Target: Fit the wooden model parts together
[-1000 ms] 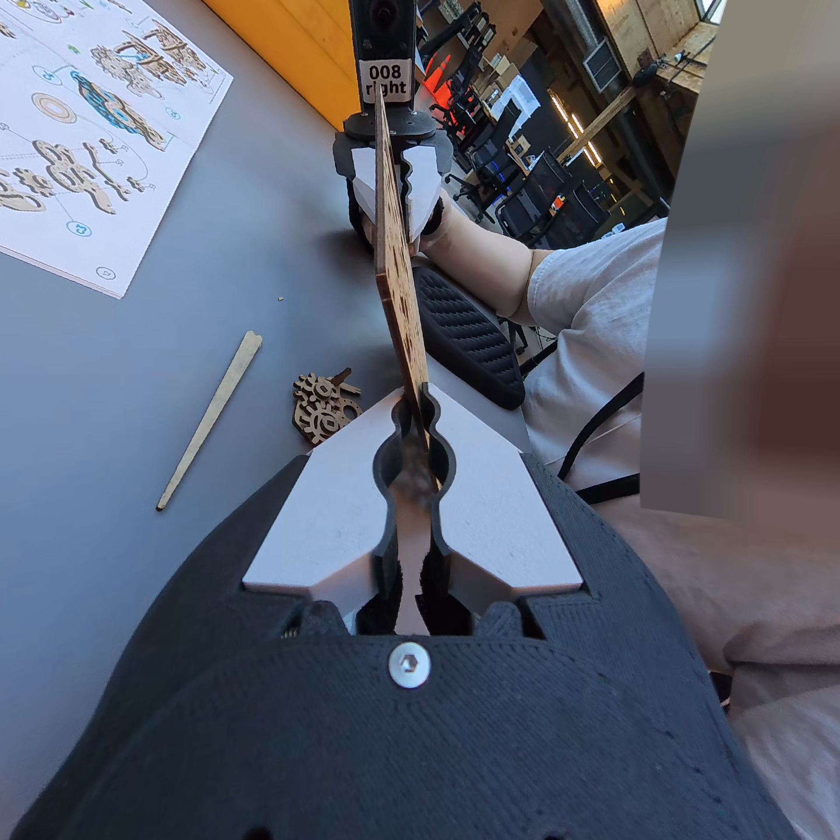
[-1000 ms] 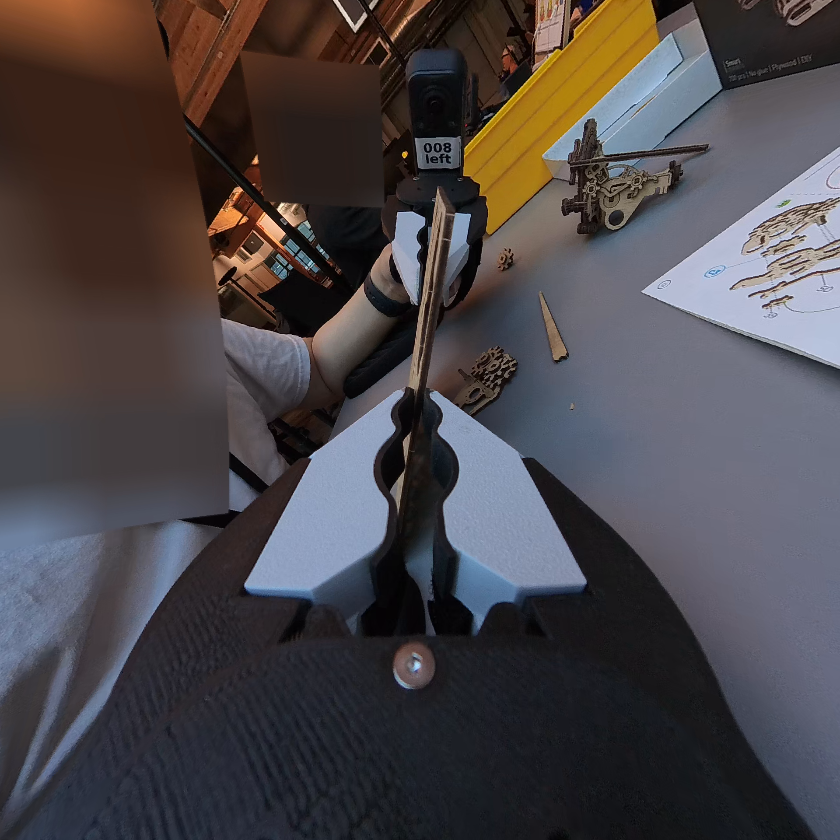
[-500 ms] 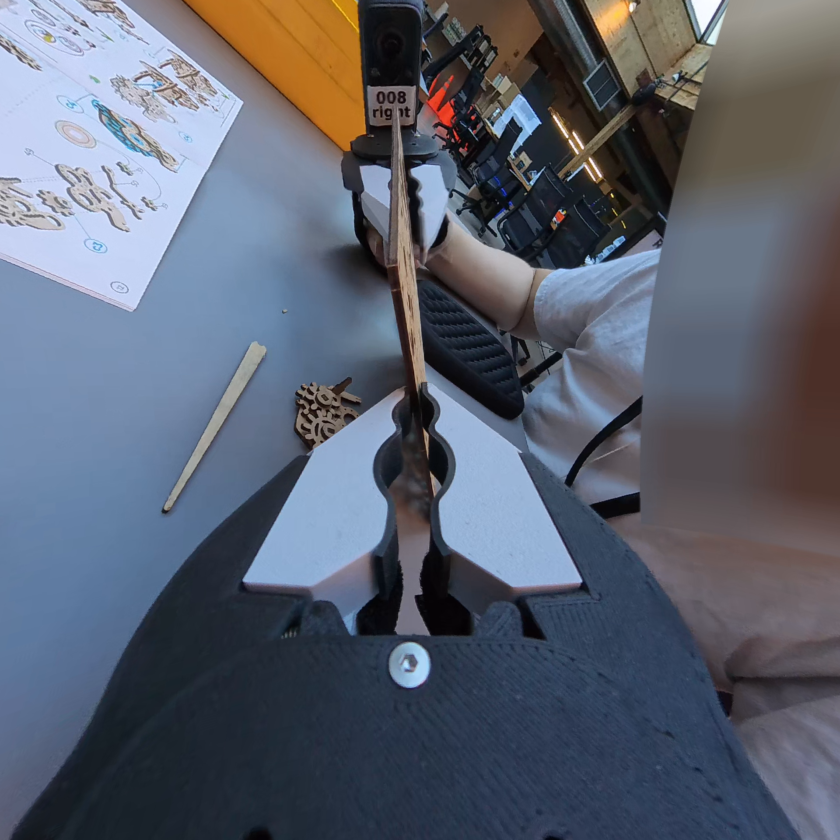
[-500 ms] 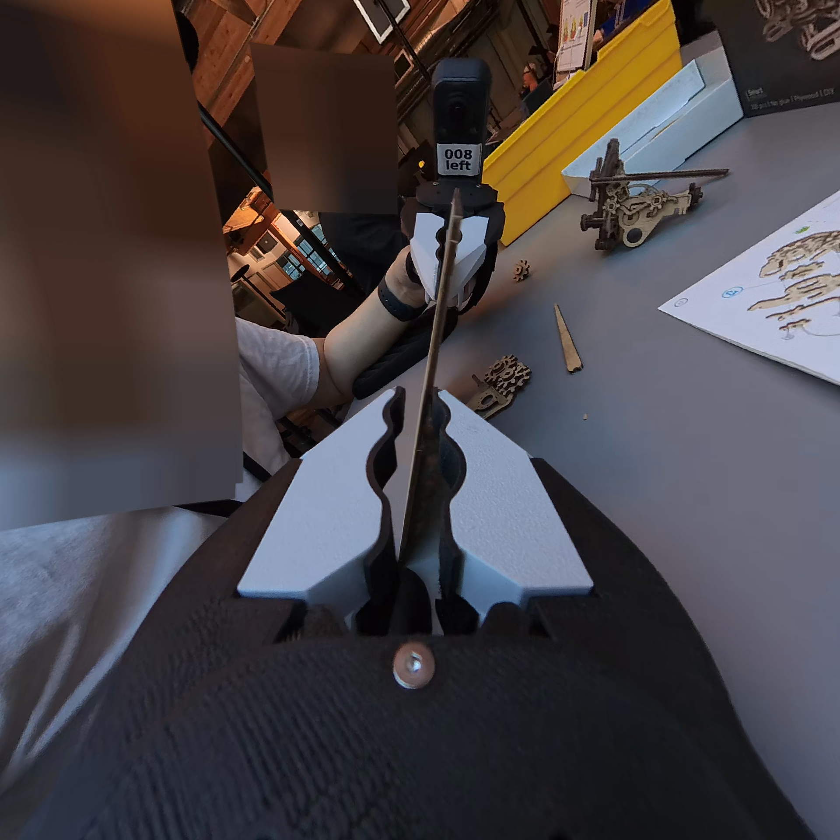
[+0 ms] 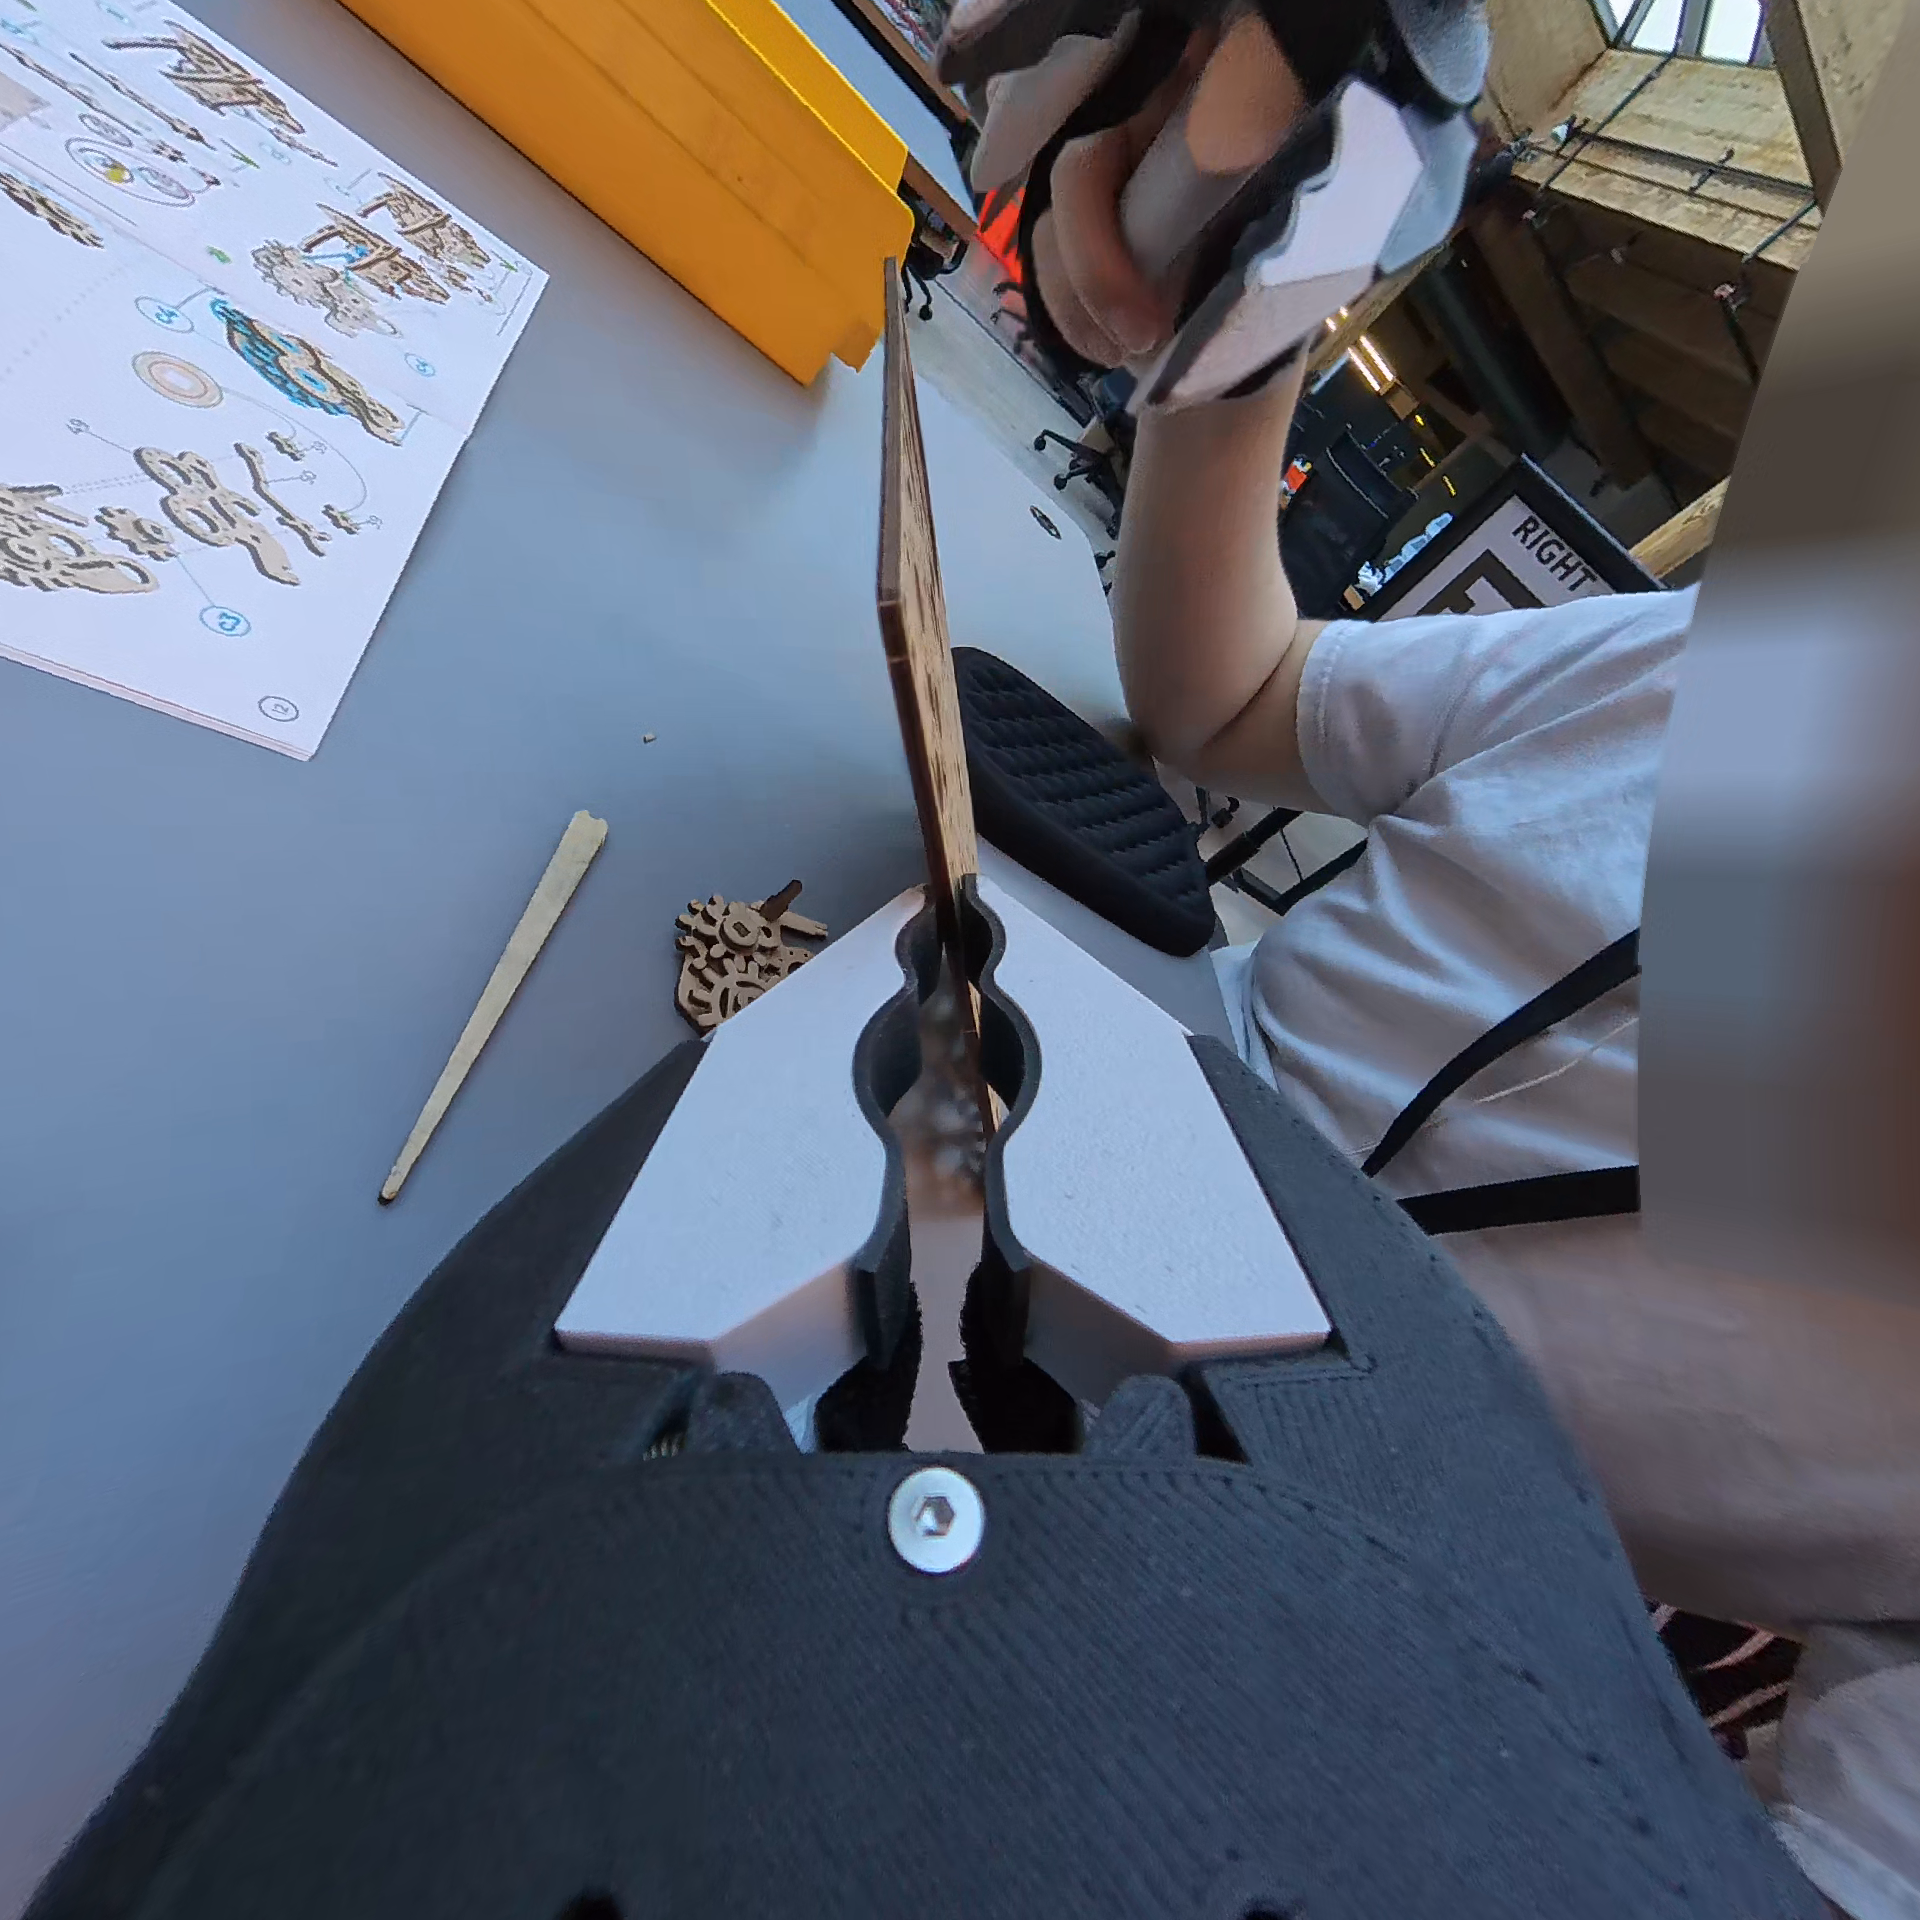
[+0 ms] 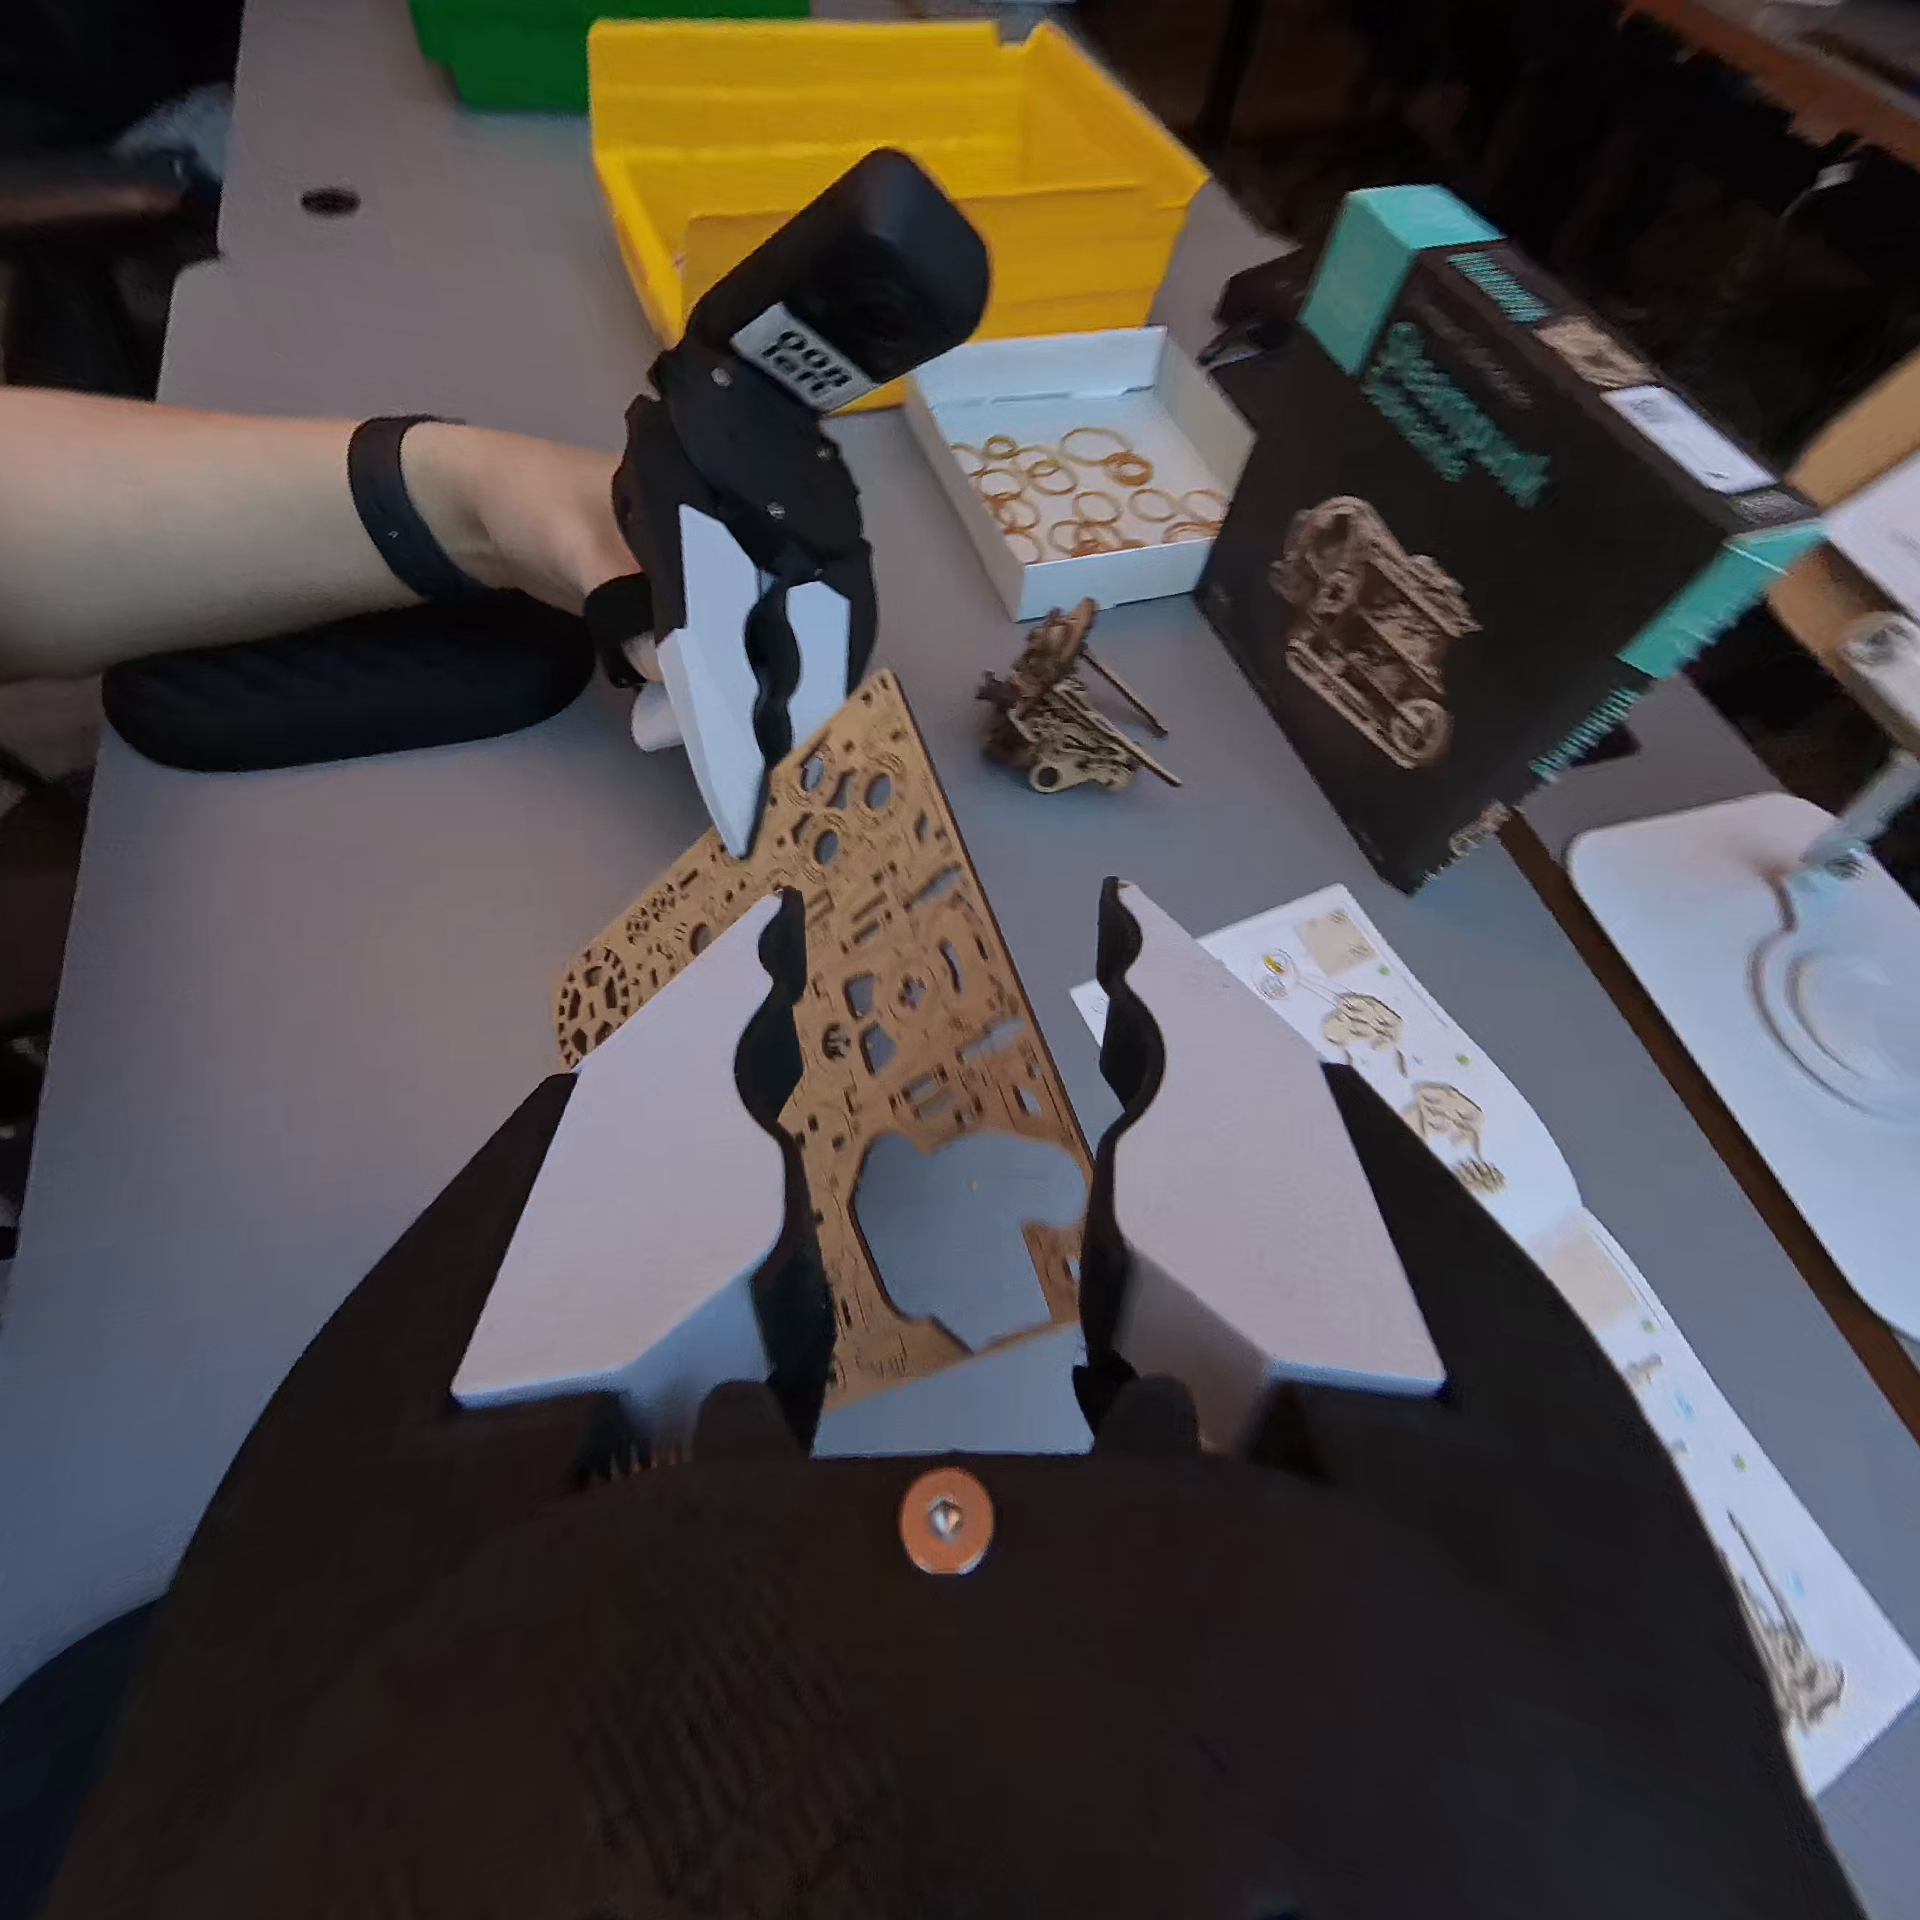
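Note:
My left gripper (image 5: 951, 904) is shut on a thin laser-cut wooden parts sheet (image 5: 914, 582), seen edge-on and held above the grey table. In the right wrist view the sheet (image 6: 914, 1039) shows its flat face with many cut-outs, and the left gripper (image 6: 758, 748) pinches its far corner. My right gripper (image 6: 945, 904) is open and empty, above the sheet and not touching it. It also shows raised at the top of the left wrist view (image 5: 1216, 312). A small gear assembly (image 5: 743, 961) lies on the table.
A wooden stick (image 5: 499, 997), an instruction sheet (image 5: 208, 364), a yellow bin (image 6: 883, 135), a white box of rubber bands (image 6: 1081, 488), a partly built wooden model (image 6: 1070, 707), a black kit box (image 6: 1455, 582) and a black wrist rest (image 6: 343, 686) are on the table. About 11 cm separates my left fingertips from my right.
My right gripper has opened, let go of the wooden sheet and lifted up and away. The left gripper still holds the sheet alone.

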The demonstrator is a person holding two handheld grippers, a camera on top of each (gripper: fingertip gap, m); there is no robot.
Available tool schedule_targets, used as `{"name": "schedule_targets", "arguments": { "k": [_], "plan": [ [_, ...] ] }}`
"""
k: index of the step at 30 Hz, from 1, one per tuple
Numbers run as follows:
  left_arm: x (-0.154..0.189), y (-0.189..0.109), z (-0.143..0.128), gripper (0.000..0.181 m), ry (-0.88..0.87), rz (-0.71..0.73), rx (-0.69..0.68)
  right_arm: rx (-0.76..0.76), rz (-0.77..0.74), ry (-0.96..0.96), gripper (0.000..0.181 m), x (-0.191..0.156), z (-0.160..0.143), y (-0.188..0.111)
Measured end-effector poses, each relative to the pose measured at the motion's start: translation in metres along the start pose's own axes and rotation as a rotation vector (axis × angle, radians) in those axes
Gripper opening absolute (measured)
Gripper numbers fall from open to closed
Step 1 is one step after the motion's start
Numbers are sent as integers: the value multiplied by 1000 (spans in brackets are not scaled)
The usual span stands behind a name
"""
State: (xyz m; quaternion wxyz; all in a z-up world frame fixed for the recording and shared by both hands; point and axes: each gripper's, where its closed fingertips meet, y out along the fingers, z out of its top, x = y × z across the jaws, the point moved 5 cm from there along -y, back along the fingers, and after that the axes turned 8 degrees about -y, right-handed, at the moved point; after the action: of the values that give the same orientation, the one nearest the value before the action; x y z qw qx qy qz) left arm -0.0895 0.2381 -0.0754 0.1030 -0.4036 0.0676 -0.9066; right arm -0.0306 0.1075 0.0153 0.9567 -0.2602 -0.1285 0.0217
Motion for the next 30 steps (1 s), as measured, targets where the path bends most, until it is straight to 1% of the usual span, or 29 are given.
{"name": "schedule_targets", "arguments": {
  "k": [2,5,6,7,8,9,11,15,16,18,19,22,25,30],
  "plan": [
    [2,0,0,0,25,0,0,-109,96,-18,63,-9,10,24],
    [5,0,1,0,56,5,-1,-237,227,6,58,-15,14,53],
    [6,-1,2,0,63,10,10,-279,228,10,59,-13,12,61],
    [6,-3,3,0,71,22,13,-292,214,6,52,-11,11,67],
    [7,-4,3,0,81,31,10,-277,245,13,39,-14,11,72],
    [9,-4,3,0,90,26,5,-269,287,33,36,-18,9,75],
    [10,-4,3,1,103,38,3,-288,280,21,38,-15,4,79],
    [9,-4,3,1,95,44,2,-197,313,68,39,-14,13,81],
    [9,-4,3,1,95,44,3,-171,304,88,37,-12,17,80],
    [9,-4,3,1,97,46,5,-141,281,115,28,-8,20,80],
    [10,-3,4,1,100,45,7,-143,273,117,24,-6,19,80],
    [11,-3,3,2,115,56,0,-136,281,114,24,-7,17,81],
    [12,-4,3,2,122,55,-3,-131,294,107,20,-9,19,80],
    [12,-4,3,2,142,64,5,-136,274,96,19,-10,19,79]
  ]
}}
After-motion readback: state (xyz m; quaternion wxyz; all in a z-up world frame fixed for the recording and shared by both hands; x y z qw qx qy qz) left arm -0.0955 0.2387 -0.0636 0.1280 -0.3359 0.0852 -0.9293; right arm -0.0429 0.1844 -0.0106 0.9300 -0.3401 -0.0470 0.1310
